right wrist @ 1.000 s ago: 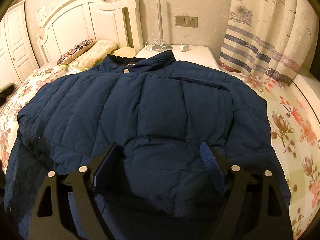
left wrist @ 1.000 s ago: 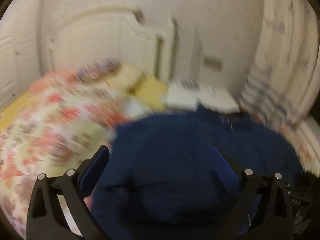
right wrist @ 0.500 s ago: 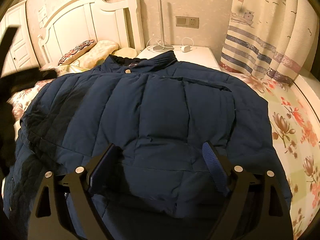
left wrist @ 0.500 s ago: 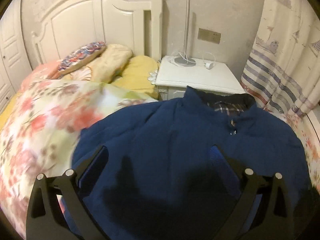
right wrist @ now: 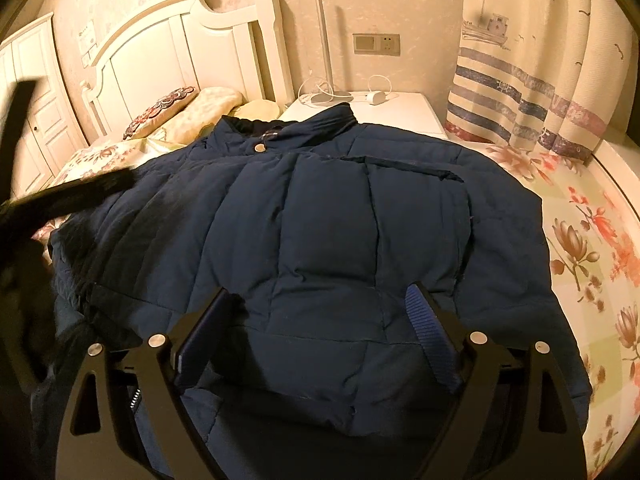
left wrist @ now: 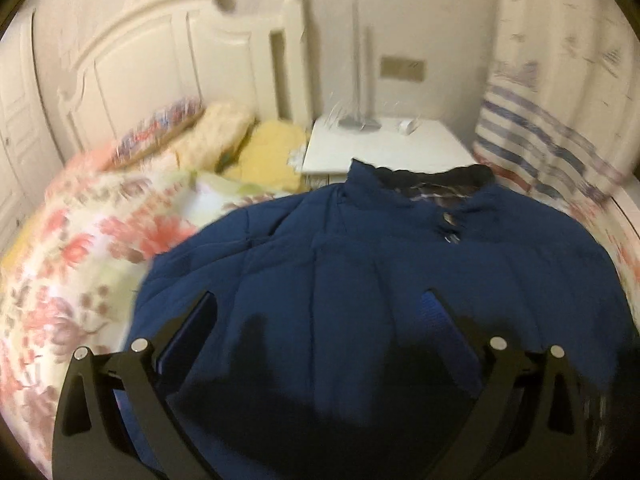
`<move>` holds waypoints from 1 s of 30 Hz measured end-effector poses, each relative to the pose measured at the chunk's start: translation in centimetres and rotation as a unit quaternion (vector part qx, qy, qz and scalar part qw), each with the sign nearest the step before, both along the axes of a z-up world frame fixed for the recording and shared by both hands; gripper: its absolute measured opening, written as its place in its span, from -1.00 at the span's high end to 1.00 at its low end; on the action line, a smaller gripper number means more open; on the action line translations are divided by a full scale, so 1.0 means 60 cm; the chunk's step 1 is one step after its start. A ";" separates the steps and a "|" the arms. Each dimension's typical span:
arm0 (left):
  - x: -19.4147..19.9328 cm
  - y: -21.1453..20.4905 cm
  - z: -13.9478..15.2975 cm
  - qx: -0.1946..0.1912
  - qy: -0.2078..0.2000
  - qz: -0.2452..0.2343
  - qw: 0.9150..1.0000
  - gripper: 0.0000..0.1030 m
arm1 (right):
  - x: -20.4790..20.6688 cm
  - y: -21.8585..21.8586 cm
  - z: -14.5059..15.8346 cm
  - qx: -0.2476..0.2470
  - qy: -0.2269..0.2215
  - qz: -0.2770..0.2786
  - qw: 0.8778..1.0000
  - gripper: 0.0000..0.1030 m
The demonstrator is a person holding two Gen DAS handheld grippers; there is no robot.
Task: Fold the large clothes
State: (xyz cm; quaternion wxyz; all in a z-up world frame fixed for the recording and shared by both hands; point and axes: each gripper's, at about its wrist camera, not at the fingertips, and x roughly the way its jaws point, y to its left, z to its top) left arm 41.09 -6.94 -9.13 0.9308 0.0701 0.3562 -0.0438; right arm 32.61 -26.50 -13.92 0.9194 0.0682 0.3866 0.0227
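Observation:
A navy quilted jacket (right wrist: pixel 332 224) lies spread on the bed, collar (right wrist: pixel 304 126) toward the headboard; it also shows in the left wrist view (left wrist: pixel 360 272). My right gripper (right wrist: pixel 320 300) is open and empty, hovering above the jacket's lower hem. My left gripper (left wrist: pixel 320 300) is open and empty above the jacket's left half. The left gripper's dark, blurred body (right wrist: pixel 60 196) shows at the left edge of the right wrist view, over the jacket's left sleeve.
A floral bedspread (right wrist: pixel 592 240) covers the bed. Pillows (right wrist: pixel 200 108) lie against the white headboard (right wrist: pixel 172 40). A white nightstand (right wrist: pixel 400 108) with a lamp pole and cables stands beyond the collar. A striped curtain (right wrist: pixel 532 80) hangs at the right.
The left gripper has swung rightward over the jacket, with motion blur. The right gripper has stayed nearly still above the hem. Both stay open.

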 end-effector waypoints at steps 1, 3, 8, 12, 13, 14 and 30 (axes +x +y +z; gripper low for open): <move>-0.015 0.004 0.000 0.008 -0.005 -0.001 1.000 -0.96 | 0.000 0.000 0.000 0.000 0.000 0.000 1.000 -0.63; -0.040 0.029 -0.007 0.010 -0.002 0.009 1.000 -0.96 | 0.000 0.000 0.000 -0.001 0.000 0.000 1.000 -0.63; -0.030 0.092 -0.064 -0.034 0.056 0.024 0.998 -0.96 | -0.001 0.002 -0.001 -0.008 0.000 -0.002 1.000 -0.63; -0.032 0.080 -0.065 -0.007 0.049 0.027 0.998 -0.96 | -0.001 0.004 0.000 -0.012 -0.001 -0.003 1.000 -0.63; -0.034 0.077 -0.065 0.001 0.047 0.028 0.999 -0.96 | -0.003 0.004 0.000 -0.012 -0.003 -0.004 1.000 -0.63; -0.035 0.077 -0.066 0.004 0.045 0.027 0.999 -0.96 | -0.005 0.004 0.001 -0.011 -0.006 -0.005 1.000 -0.63; -0.034 0.080 -0.069 -0.004 0.047 0.026 0.999 -0.96 | 0.012 -0.005 0.076 0.008 -0.091 -0.042 0.995 -0.84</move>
